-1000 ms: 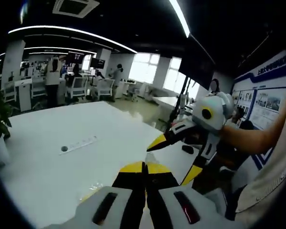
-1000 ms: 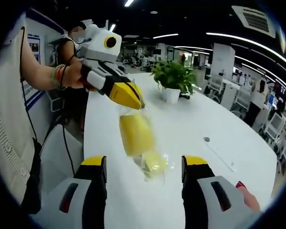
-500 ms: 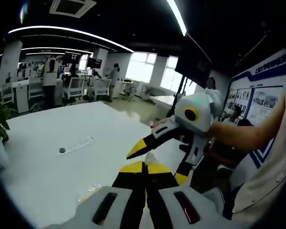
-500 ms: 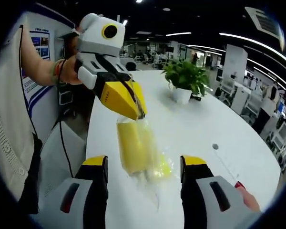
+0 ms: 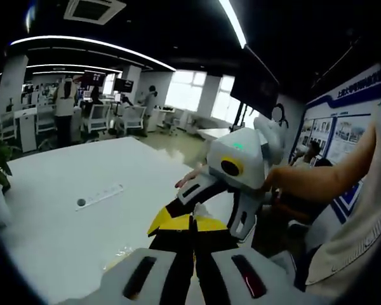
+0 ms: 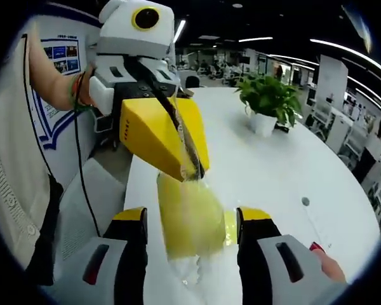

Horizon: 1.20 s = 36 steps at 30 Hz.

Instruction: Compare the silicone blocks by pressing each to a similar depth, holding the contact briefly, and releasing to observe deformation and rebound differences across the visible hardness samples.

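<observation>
while a clear plastic bag [image 6: 193, 254] with a yellow silicone block [image 6: 187, 213] inside is pinched at its top by the left gripper [image 6: 189, 170], jaws closed on the film, the bag hangs just above the white tabletop [image 6: 273, 171] near its edge on the person's side. the right gripper [image 6: 190, 219] is held wide, one jaw on either side of the block, not seen touching it. in the left gripper view the left gripper [image 5: 192, 222] is seen w/ jaws together, and the right gripper [image 5: 184, 213] is seen coming in from the right, close above them. the block is seen as pale yellow, roughly rectangular, upright, w/ a second yellow piece [image 6: 228, 227] low in the bag beside it; exact count cannot be told. the block is judged soft and springy, light, and the film slippery and crinkly, so slip is likely if squeezed thru loose plastic. hold is best taken across the block's broad faces at mid-height, w/ the bag kept taut from the top. a potted plant [image 6: 268, 101] stands well apart toward the far edge.
</observation>
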Motion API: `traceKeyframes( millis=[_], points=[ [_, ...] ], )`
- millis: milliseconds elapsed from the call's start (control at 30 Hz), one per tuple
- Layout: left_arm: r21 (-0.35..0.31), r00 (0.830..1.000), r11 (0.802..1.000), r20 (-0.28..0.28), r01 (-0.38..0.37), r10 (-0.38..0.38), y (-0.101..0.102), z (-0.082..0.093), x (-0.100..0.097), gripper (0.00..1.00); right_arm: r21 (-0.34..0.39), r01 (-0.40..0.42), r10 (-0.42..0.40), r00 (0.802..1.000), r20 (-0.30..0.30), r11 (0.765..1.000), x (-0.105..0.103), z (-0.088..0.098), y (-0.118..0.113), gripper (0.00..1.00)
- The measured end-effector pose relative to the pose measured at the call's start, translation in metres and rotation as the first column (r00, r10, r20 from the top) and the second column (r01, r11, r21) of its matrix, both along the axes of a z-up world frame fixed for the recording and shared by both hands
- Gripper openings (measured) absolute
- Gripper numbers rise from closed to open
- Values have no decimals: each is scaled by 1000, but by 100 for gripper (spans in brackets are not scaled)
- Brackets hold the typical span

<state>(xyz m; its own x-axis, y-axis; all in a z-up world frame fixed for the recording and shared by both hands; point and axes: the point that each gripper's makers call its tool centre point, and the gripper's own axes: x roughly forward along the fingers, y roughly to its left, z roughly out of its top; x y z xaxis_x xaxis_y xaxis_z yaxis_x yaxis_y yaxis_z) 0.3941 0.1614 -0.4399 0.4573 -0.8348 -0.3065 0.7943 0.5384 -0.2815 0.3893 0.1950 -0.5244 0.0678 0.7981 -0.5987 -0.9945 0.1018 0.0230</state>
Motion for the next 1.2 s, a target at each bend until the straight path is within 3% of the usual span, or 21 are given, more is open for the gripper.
traceKeyframes(
  millis=[433, 667, 800, 1200],
  points=[
    [-5, 999, 1000, 11, 31, -30, -6, 5, -8, 0, -10, -57, 57, 998, -16, 998, -9, -4, 7, 35],
    [-7, 999, 999, 8, 40, -40, -6, 5, -11, 0, -9, -58, 57, 995, -78, 998, -15, -4, 6, 29],
    [-12, 999, 999, 9, 40, -40, -5, 5, -10, 0, -12, -55, 55, 997, -49, 998, -13, -4, 7, 26],
    [-18, 998, 998, 6, 55, -55, -6, 4, -15, 0, -50, -77, 74, 996, -51, 996, -20, -6, 3, 15]
  ],
)
